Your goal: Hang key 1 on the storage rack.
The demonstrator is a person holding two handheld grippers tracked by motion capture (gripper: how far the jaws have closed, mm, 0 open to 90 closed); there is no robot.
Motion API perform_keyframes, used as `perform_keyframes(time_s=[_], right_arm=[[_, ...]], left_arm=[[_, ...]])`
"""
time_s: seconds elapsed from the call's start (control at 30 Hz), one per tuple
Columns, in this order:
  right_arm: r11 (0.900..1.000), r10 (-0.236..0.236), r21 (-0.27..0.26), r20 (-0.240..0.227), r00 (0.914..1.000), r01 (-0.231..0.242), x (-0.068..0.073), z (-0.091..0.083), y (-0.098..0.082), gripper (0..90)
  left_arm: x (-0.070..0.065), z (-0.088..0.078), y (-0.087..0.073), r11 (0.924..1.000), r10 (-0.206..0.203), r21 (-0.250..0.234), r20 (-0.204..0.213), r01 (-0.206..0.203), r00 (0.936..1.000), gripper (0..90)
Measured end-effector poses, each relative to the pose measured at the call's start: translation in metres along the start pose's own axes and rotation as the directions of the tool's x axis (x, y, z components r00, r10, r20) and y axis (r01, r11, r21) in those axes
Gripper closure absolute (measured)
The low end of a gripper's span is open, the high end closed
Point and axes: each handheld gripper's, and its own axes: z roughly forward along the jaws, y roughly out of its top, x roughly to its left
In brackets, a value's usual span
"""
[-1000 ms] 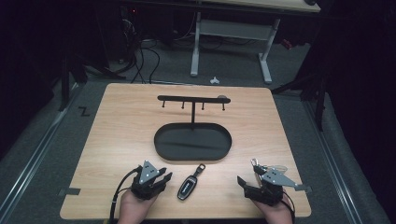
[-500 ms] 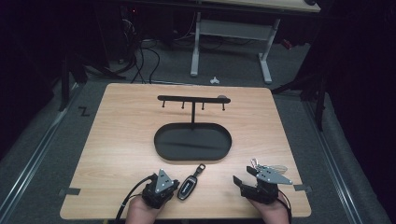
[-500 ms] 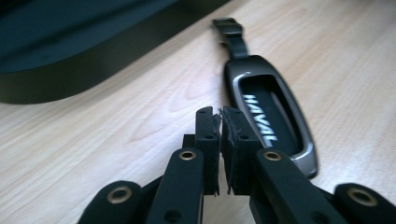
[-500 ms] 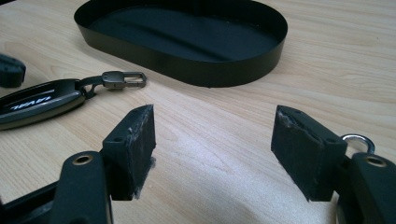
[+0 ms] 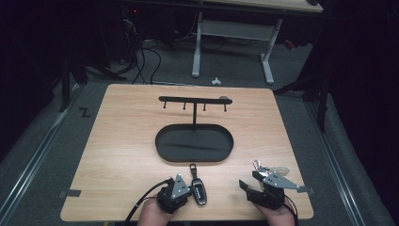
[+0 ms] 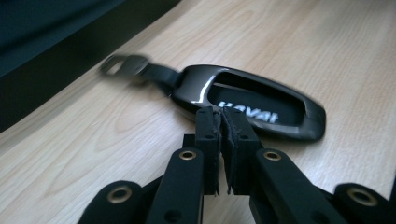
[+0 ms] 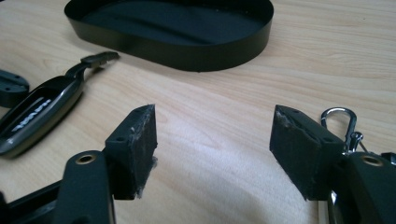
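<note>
A black car key fob [image 5: 199, 190] is seen lying flat on the wooden table, near its front edge, just in front of the oval tray. Its glossy shell frames a dark panel with white lettering (blurred), and a short strap with a metal loop [image 6: 122, 64] is stretched toward the tray.

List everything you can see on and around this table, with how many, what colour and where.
Table: one, light wood, centre.
Key stand: one, black, hooked bar on a post, rising from the tray.
Tray: one, black, oval, mid-table.
Car key fob: one, black, near edge, beside the left gripper.
Key ring with carabiner: one, silver, near edge, by the right gripper.
Desk frame: one, white legs, on the floor beyond the table.
Left gripper: black, jaws shut, tips at the fob.
Right gripper: black, jaws open, nothing between them.
</note>
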Motion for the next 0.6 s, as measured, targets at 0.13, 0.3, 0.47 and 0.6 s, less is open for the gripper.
perform_keyframes(time_s=[0.13, 0.3, 0.47, 0.6], right_arm=[[1.0, -0.006, 0.02, -0.013, 0.9999, 0.006, 0.002, -0.002, -0.005, 34.9], [0.999, -0.021, 0.036, -0.036, 0.9991, 0.022, 0.008, 0.002, -0.005, 37.4], [0.998, -0.047, 0.039, -0.071, 0.9964, 0.05, 0.017, 0.009, -0.001, 39.9], [0.996, -0.073, 0.037, -0.104, 0.9919, 0.077, 0.026, 0.016, 0.004, 45.3]], left_arm=[[-0.005, 0.004, 0.003, 0.9997, 0.023, -0.01, 0.021, -0.022, 0.9995, 83.2], [0.0, 0.0, 0.003, 0.9993, 0.012, -0.034, -0.003, -0.012, 0.9999, 79.0], [0.024, -0.021, -0.005, 0.9958, -0.048, -0.082, -0.082, 0.041, 0.9955, 68.8], [0.045, -0.038, -0.017, 0.9899, -0.103, -0.112, -0.15, 0.086, 0.9833, 57.7]])
